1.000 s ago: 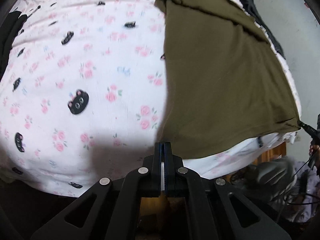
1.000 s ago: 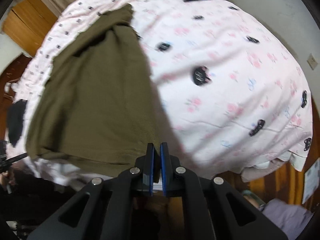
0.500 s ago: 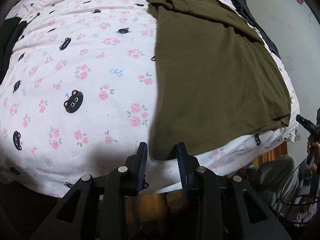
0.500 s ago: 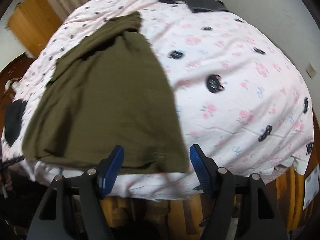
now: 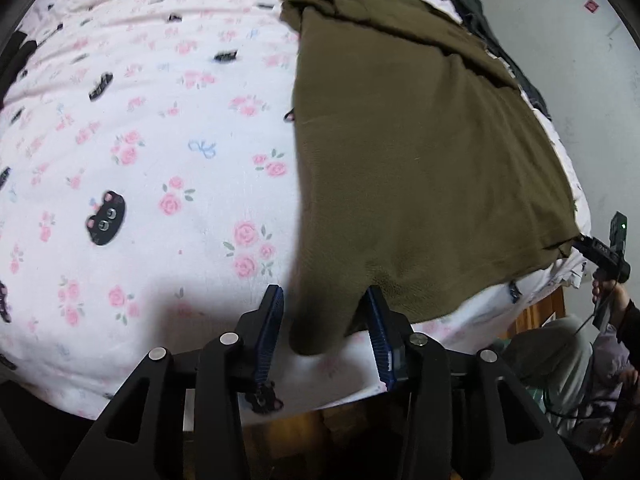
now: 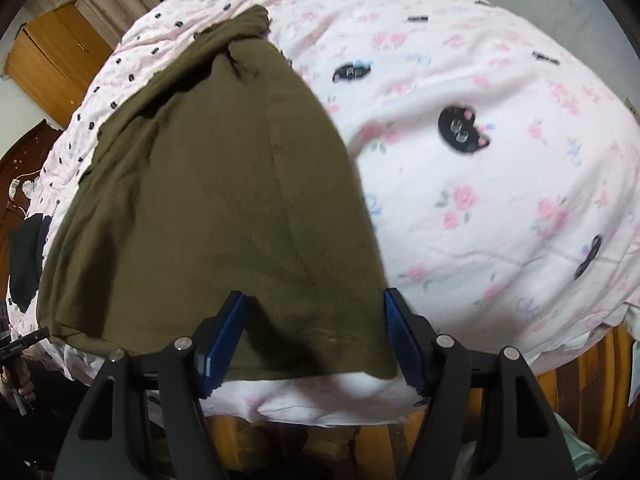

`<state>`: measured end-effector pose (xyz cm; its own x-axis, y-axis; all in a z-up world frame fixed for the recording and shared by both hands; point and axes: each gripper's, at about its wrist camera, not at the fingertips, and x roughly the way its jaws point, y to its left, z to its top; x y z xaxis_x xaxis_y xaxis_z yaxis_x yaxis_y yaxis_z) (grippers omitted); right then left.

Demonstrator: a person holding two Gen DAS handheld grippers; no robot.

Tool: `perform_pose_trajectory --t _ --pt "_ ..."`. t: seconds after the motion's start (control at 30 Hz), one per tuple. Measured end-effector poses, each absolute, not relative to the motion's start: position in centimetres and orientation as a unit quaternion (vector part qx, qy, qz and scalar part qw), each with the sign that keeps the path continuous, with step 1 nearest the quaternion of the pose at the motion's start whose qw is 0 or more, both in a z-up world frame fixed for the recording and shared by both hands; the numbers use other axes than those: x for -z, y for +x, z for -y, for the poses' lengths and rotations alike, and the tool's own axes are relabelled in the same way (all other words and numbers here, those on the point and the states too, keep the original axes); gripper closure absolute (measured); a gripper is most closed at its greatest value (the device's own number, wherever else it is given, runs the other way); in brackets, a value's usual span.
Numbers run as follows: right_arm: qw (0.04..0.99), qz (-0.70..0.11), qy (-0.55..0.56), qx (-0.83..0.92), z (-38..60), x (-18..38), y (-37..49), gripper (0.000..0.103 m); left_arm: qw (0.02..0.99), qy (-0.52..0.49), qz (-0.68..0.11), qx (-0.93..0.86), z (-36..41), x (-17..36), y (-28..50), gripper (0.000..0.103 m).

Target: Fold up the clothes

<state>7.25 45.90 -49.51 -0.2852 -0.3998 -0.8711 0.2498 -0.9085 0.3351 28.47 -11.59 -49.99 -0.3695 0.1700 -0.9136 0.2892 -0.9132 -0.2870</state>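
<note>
To my left the pink floral bedsheet (image 5: 132, 152) lies bare (black cat faces printed among the roses). My left tongs (image 5: 324, 332) stand wide, the near left corner of the olive garment (image 5: 420, 152) lying between the fingers, ungripped. The garment lies flat along the bed's near edge, bunched at its far end. My right tongs (image 6: 316, 336) gape wide over its other near corner, gripping nothing. Beyond it, a dark cloth (image 6: 24, 264) lies at the sheet's edge.

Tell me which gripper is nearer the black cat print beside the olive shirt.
Right. The right gripper straddles the olive shirt's hem on the side facing that cat print; the left gripper is at the opposite corner.
</note>
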Motion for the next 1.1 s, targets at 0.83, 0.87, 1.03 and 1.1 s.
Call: perform_pose_trajectory --t 0.83,0.87,1.03,1.1 --pt "0.281 0.181 0.484 0.809 -44.4 36.1 5.9 0.092 0.017 0.457 -0.267 0.849 16.8 38.3 24.9 0.097" --pt "0.283 0.192 0.475 0.811 -44.4 35.3 5.3 0.092 0.019 0.448 -0.267 0.853 17.3 37.6 24.0 0.097" --pt "0.295 0.194 0.429 0.831 -41.4 30.8 0.5 0.092 0.031 0.405 -0.268 0.873 19.7 34.1 19.5 0.097" --pt "0.301 0.187 0.414 0.838 -39.6 29.6 -1.8 0.092 0.035 0.388 -0.268 0.881 20.7 32.6 17.7 0.097"
